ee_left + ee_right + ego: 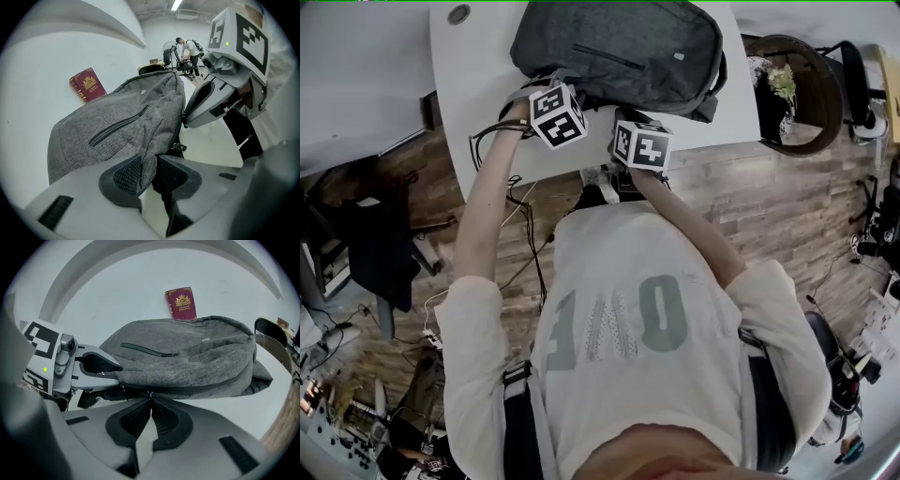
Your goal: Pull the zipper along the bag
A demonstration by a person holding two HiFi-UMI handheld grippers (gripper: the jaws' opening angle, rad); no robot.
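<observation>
A grey backpack point(619, 47) lies on a white table point(478, 56), its front pocket facing up. My left gripper point(149, 171) is shut on a fold of the backpack's point(122, 126) grey fabric at its near edge. My right gripper point(151, 404) is shut on the small metal zipper pull point(150, 393) of the dark zipper track that runs along the near side of the backpack point(187, 357). In the head view the left gripper point(546, 92) and the right gripper point(628, 114) sit side by side at the bag's front edge, their fingertips mostly hidden by the marker cubes.
A dark red passport-like booklet point(180, 303) lies on the table beyond the bag. A round wicker chair point(806, 84) with flowers stands to the right of the table. Cables trail on the wooden floor point(525, 244). A person point(190, 47) stands far off.
</observation>
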